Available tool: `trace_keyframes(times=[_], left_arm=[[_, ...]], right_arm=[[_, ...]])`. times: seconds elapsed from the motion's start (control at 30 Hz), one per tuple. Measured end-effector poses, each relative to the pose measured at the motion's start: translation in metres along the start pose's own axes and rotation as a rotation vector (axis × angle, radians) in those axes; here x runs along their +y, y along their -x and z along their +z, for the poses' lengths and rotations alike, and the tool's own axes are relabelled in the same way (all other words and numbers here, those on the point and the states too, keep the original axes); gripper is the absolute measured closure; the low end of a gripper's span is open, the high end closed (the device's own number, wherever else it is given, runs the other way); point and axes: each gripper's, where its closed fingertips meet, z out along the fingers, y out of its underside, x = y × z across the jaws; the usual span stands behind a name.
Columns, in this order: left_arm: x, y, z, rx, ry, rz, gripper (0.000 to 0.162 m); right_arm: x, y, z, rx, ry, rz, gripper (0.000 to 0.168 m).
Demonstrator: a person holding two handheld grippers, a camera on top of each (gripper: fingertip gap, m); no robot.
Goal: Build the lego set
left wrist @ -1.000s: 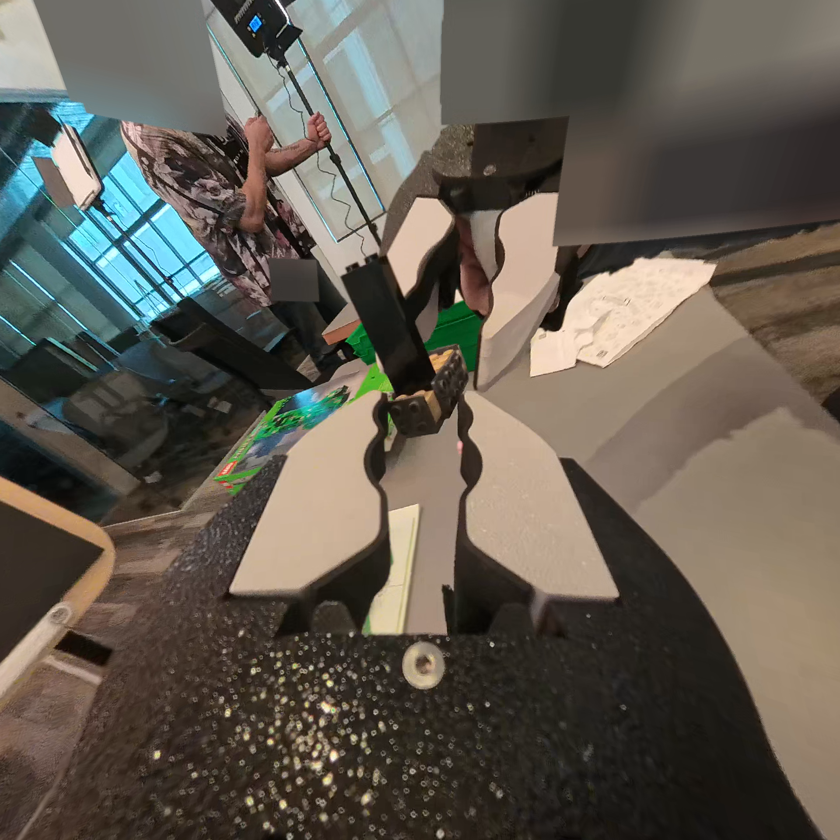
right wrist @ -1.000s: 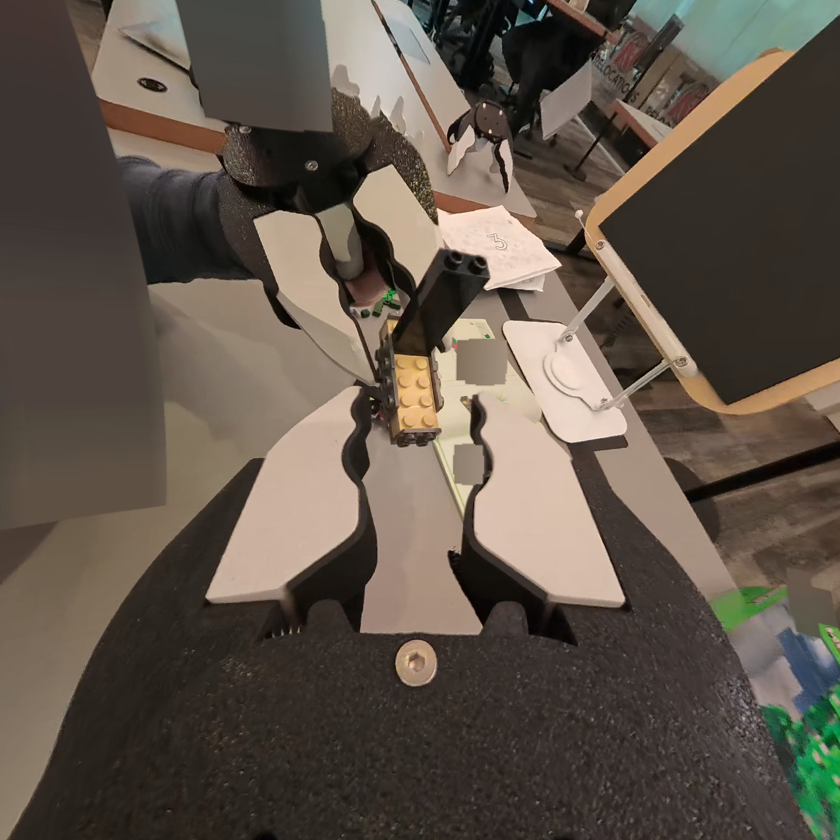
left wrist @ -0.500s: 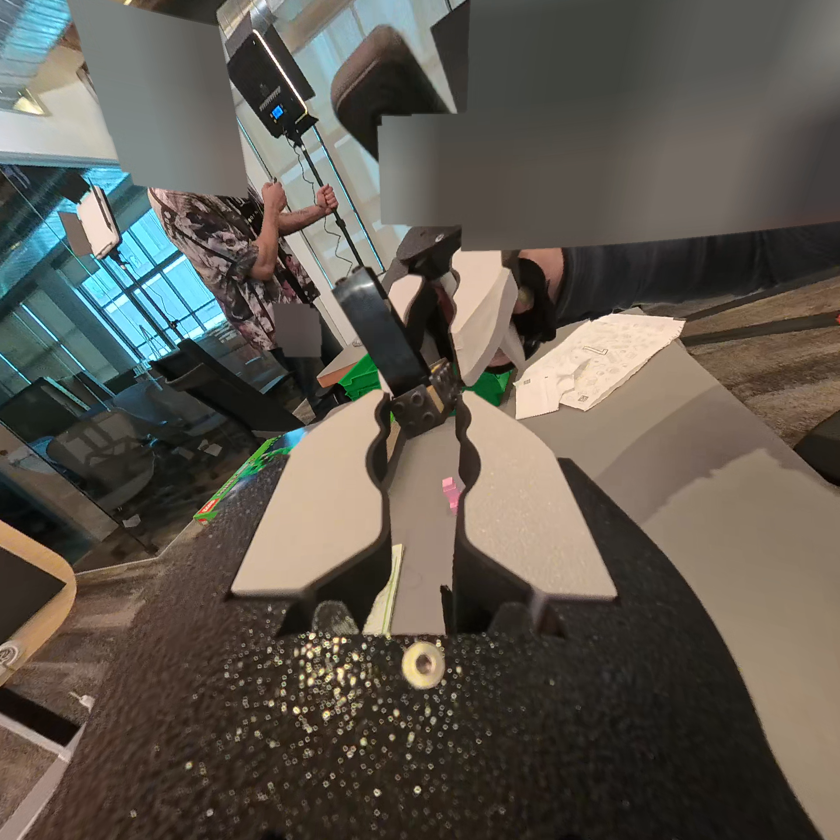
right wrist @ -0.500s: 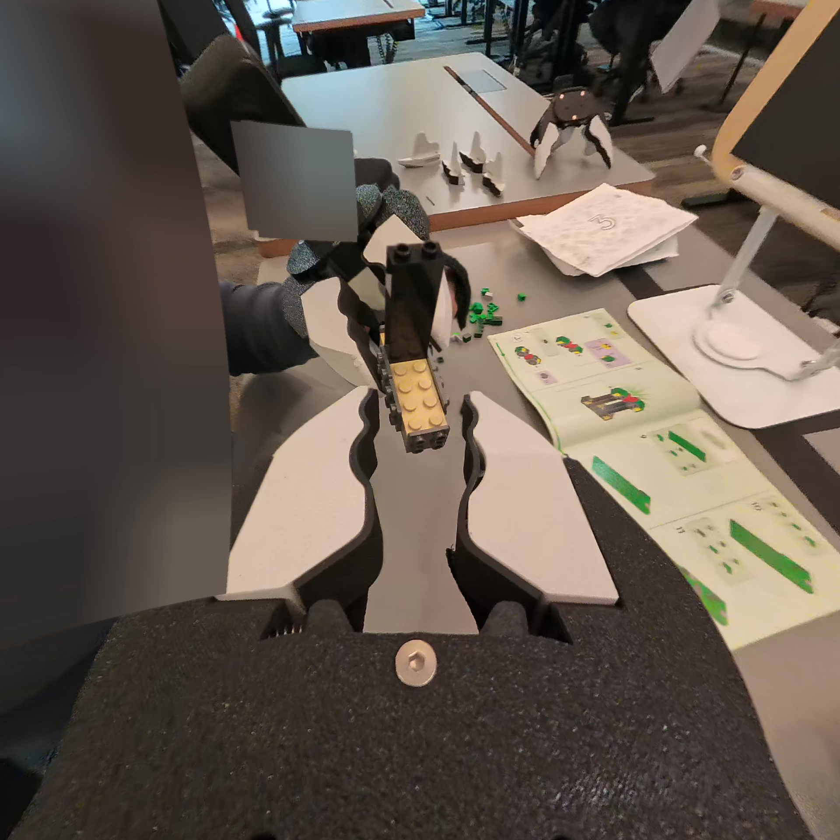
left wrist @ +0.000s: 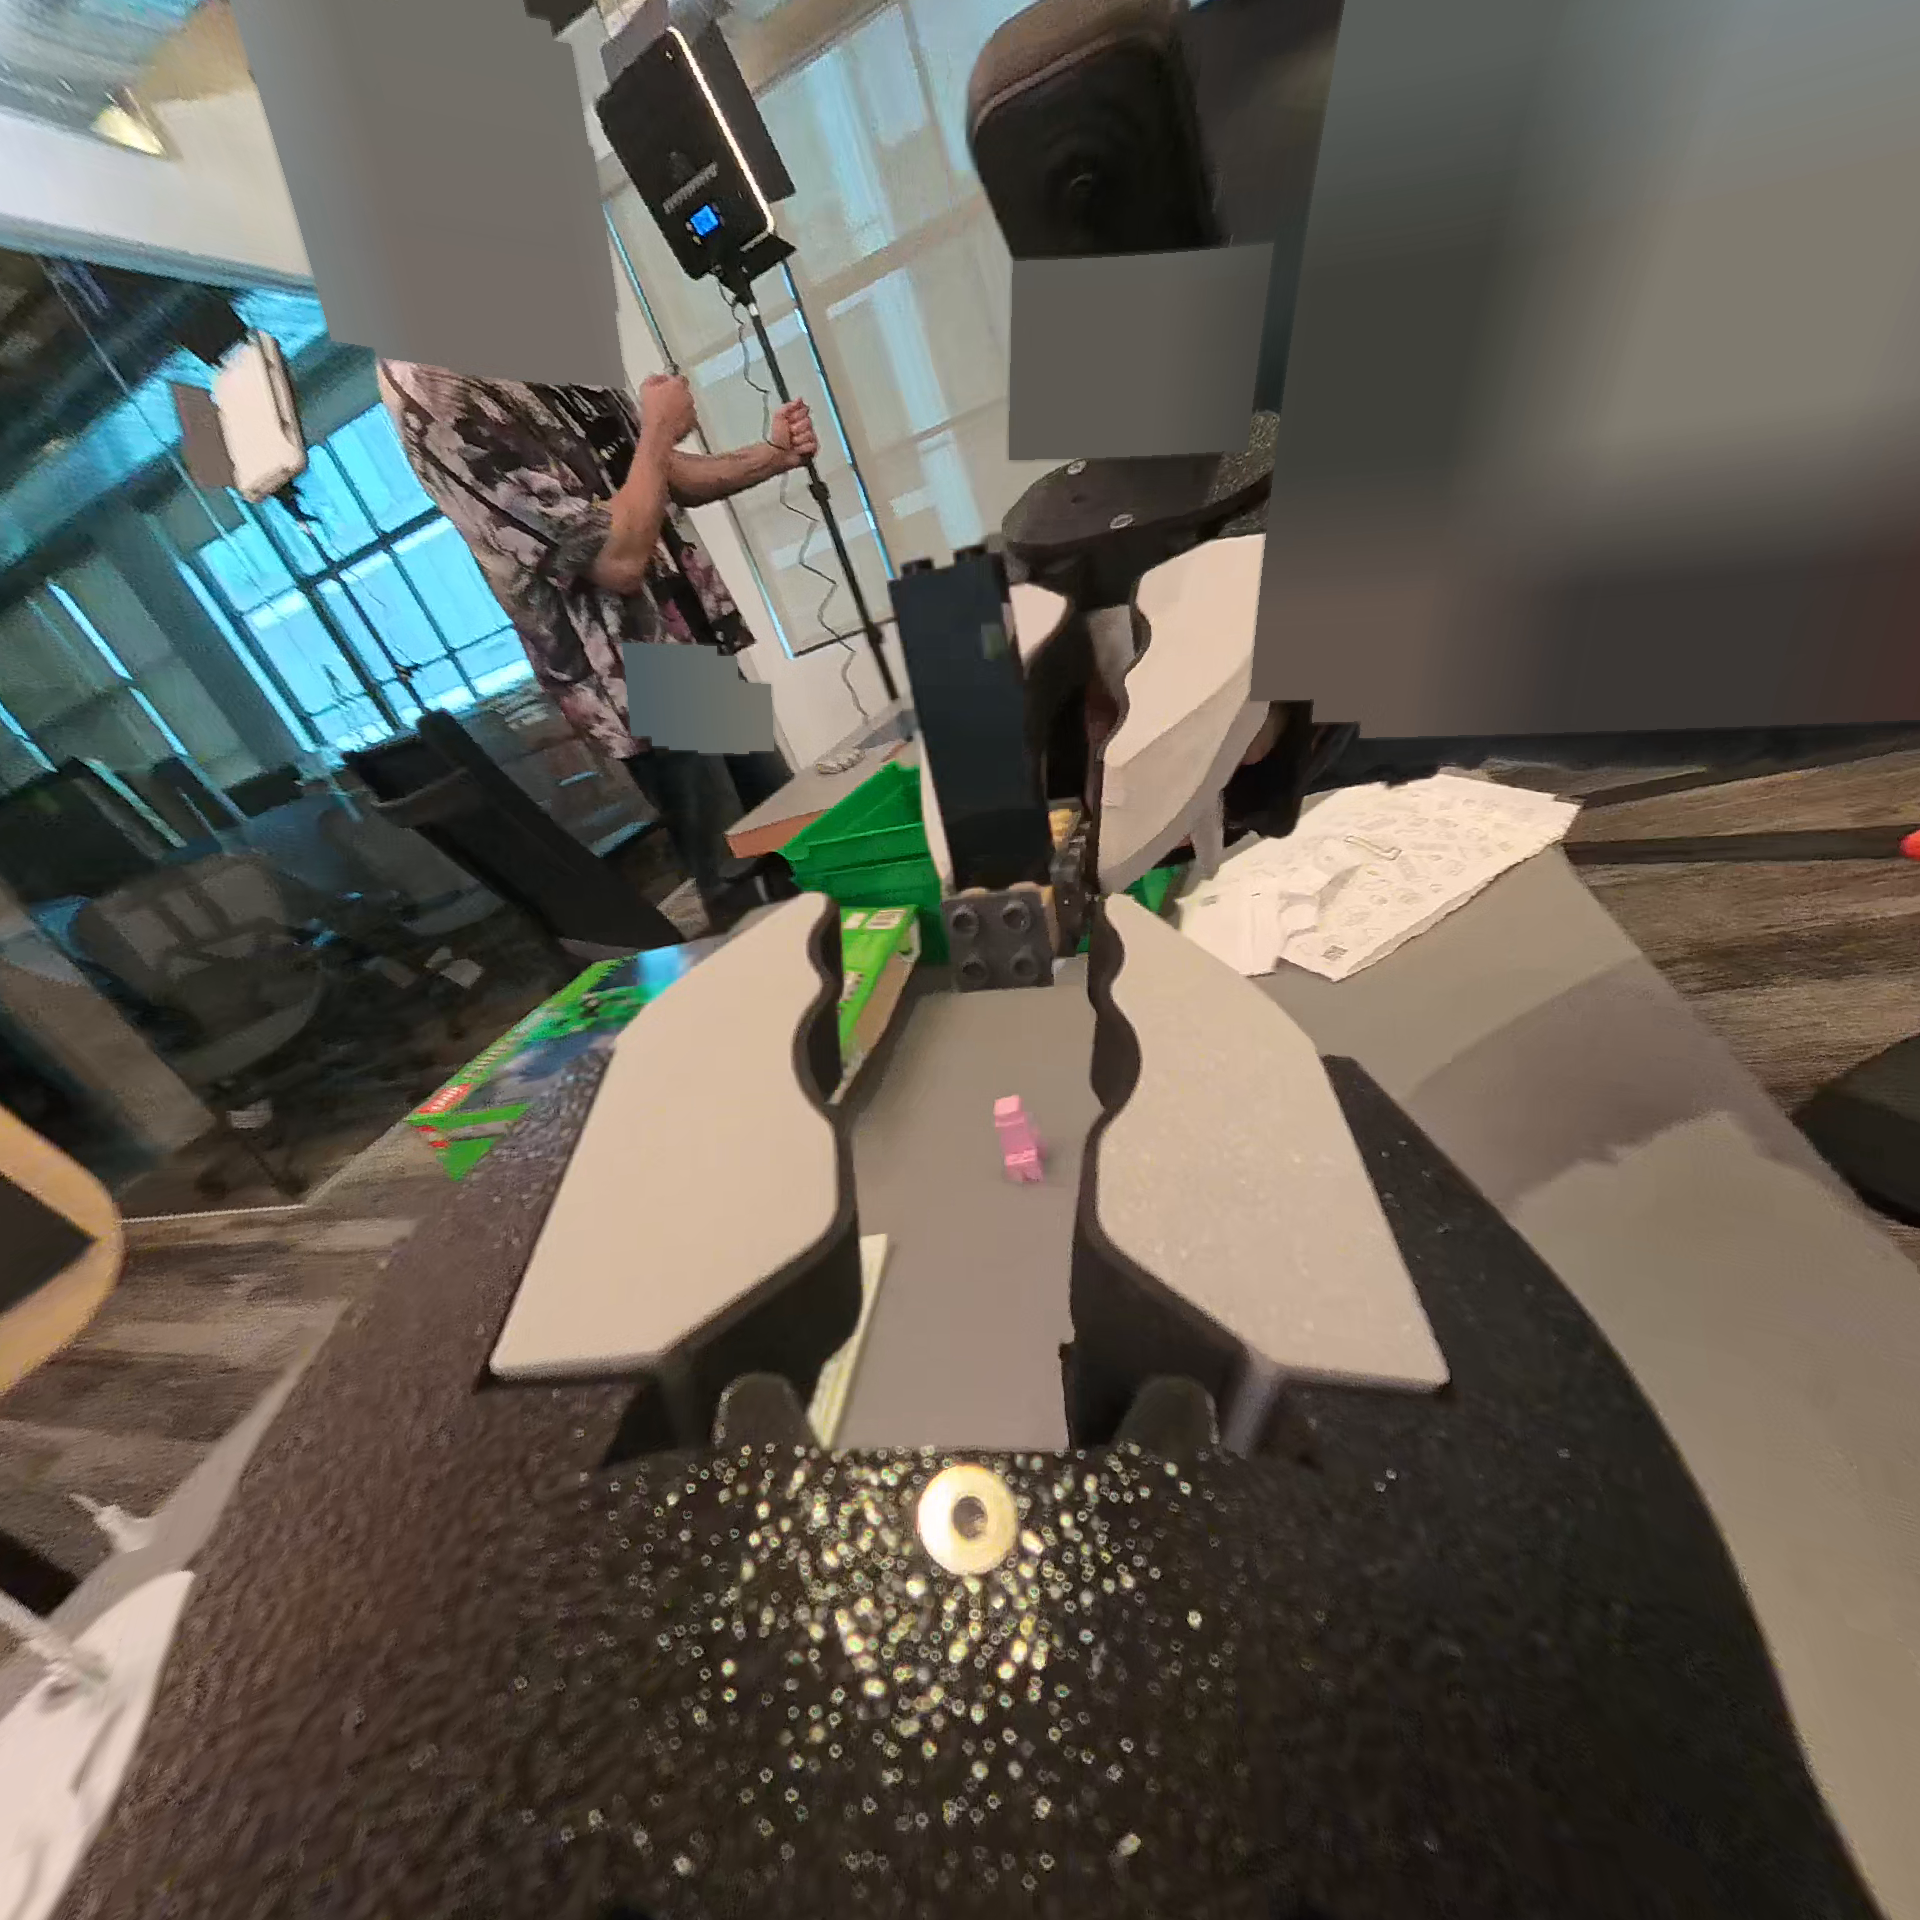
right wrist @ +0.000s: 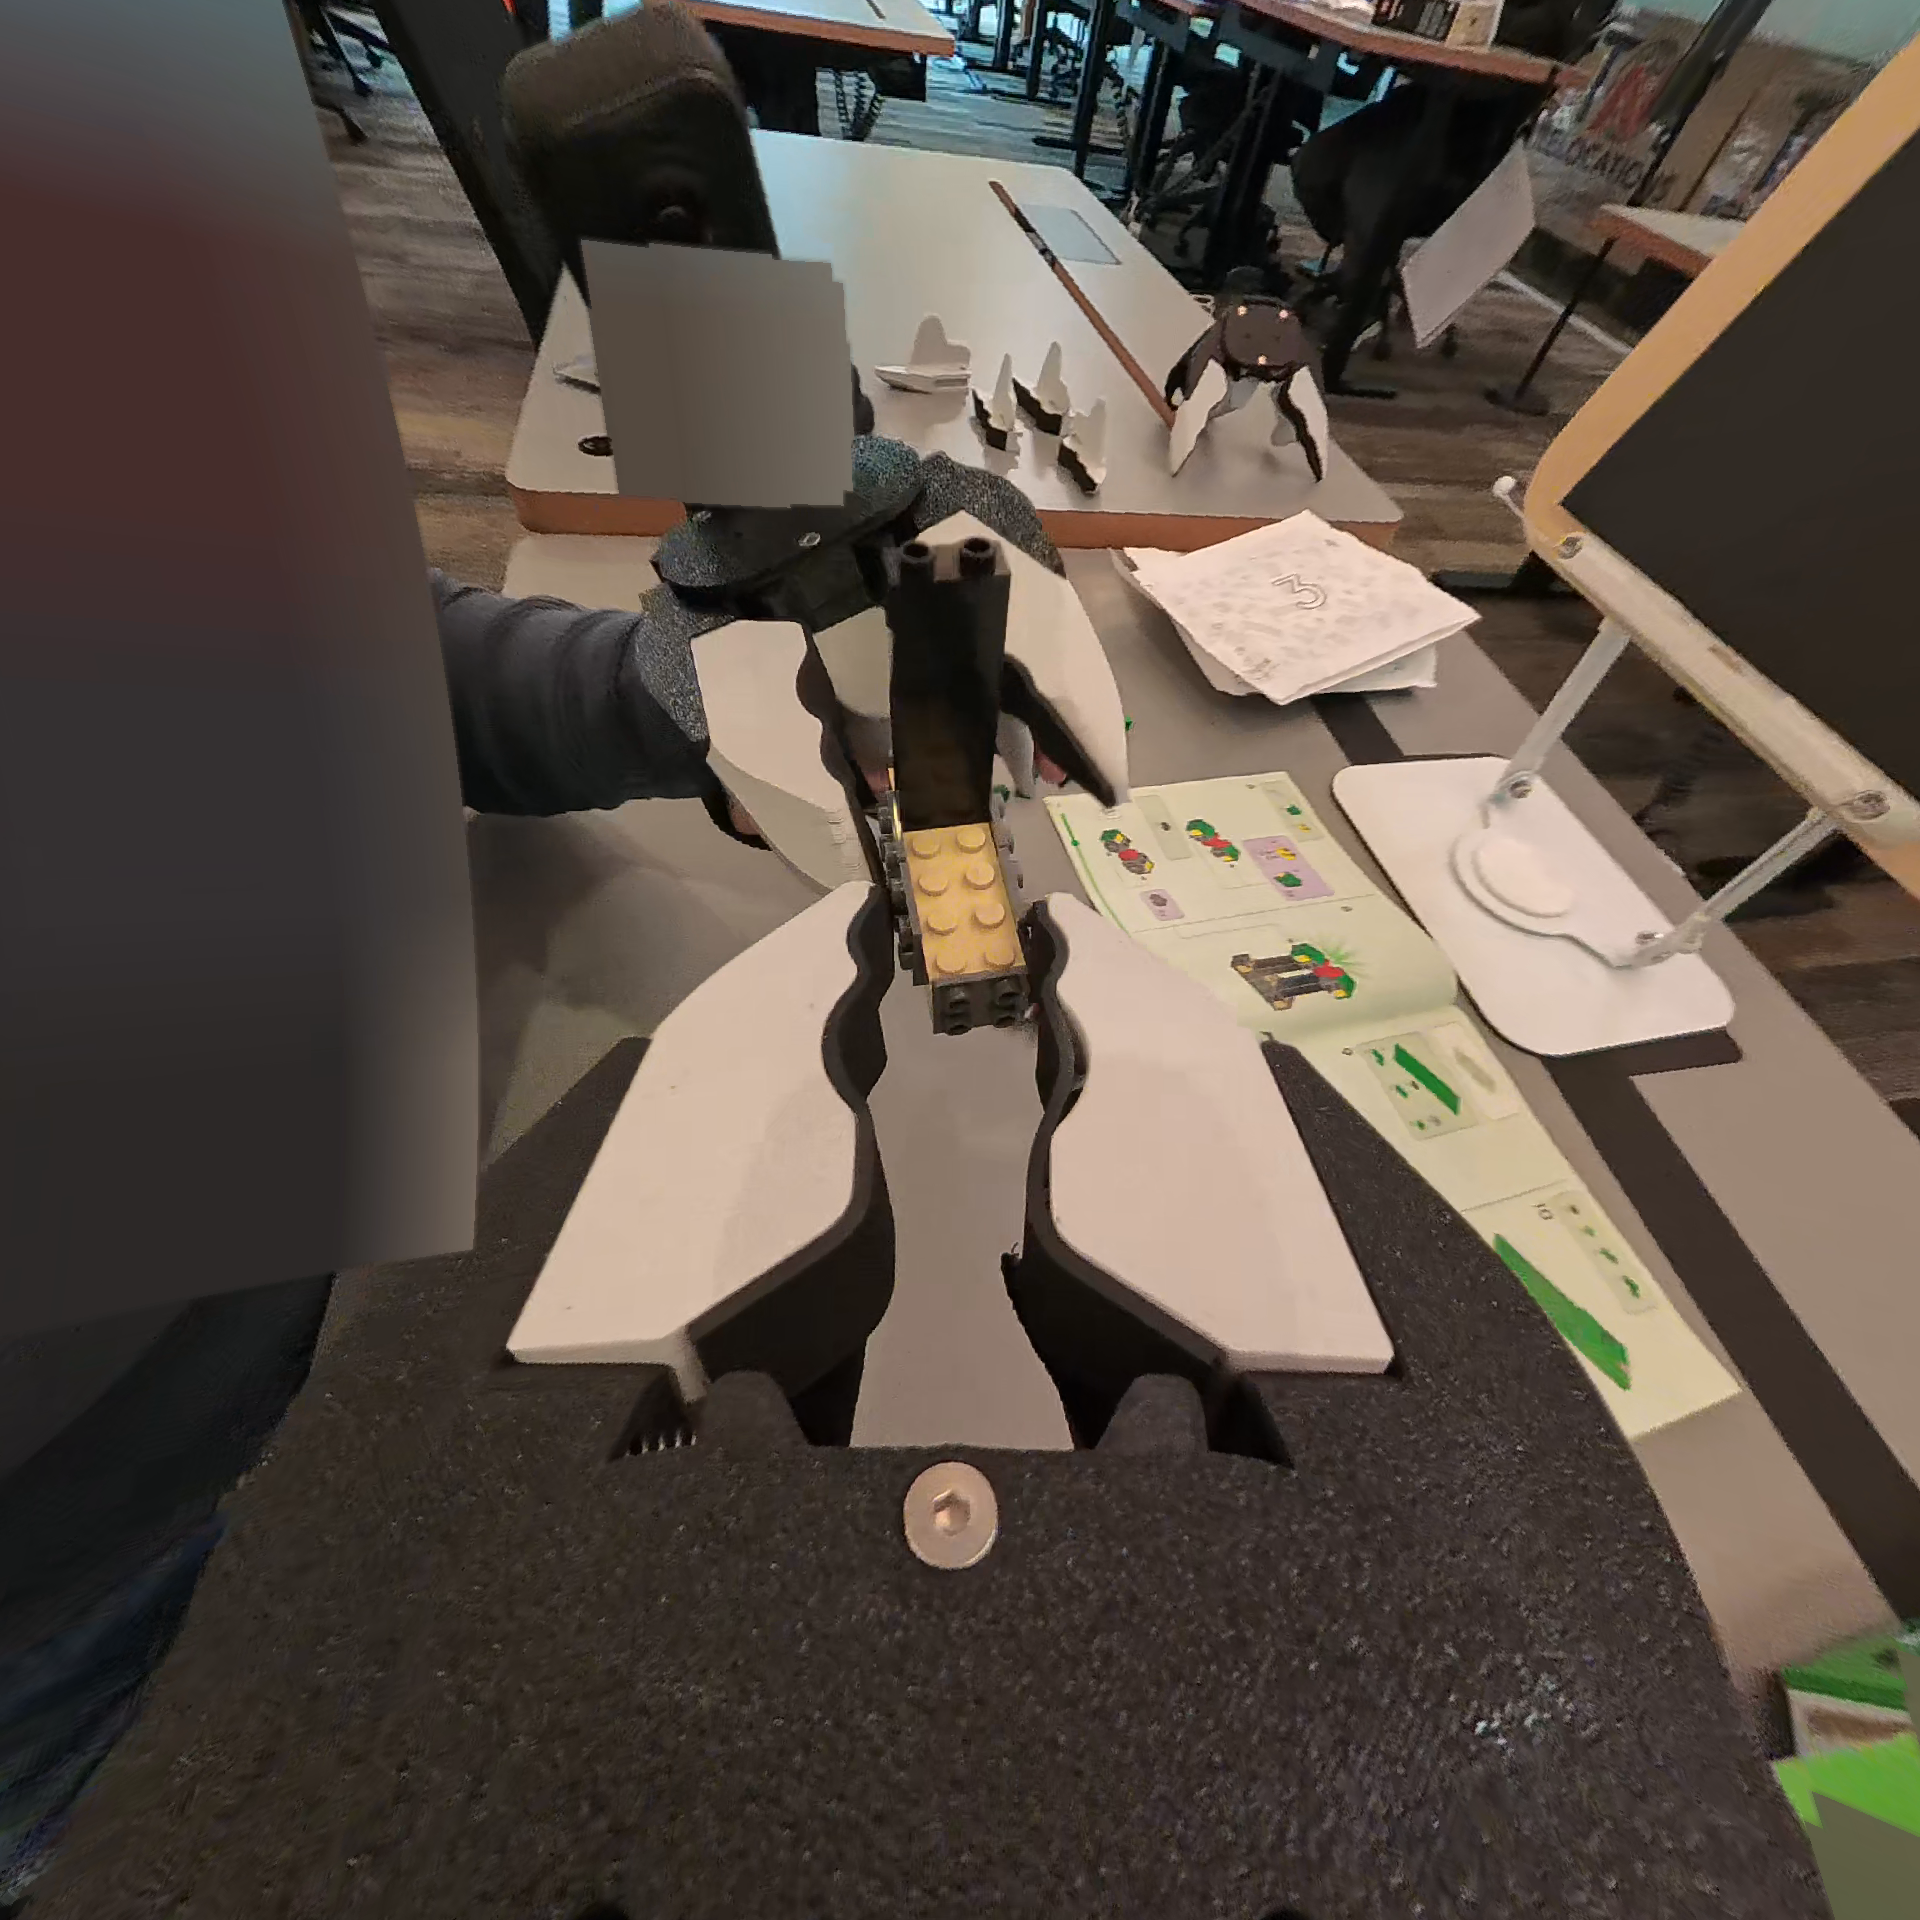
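Daylight comes from the big windows (left wrist: 343,603) behind, and a lamp panel (left wrist: 691,135) shines above. The tabletop (left wrist: 1558,1122) shows soft glare. Both wide-angle views bend strongly near the edges, with slight blur there.

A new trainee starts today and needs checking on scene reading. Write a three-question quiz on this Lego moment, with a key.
1. Multiple choice: the small loose piece on the table, seen between the left gripper fingers, is (A) blue, (B) pink, (C) yellow.
2. True or false: the left gripper's jaws are clamped tight on the lego assembly.
3. Short answer: what printed item lies open on the table beside the right gripper?

Key
1. B.
2. False: its jaws stand apart from the assembly, while the right gripper's jaws close on it.
3. The instruction booklet.
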Motion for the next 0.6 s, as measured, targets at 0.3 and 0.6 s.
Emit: trace_keyframes(times=[0.3, 0.6], left_arm=[[0.006, -0.007, -0.001, 0.057, 0.016, -0.025, 0.137], [0.042, 0.025, -0.033, -0.143, 0.029, -0.123, 0.137]], right_arm=[[0.002, -0.002, 0.003, 0.072, 0.042, -0.114, 0.143], [0.01, -0.041, -0.003, 0.312, -0.14, -0.073, 0.126]])
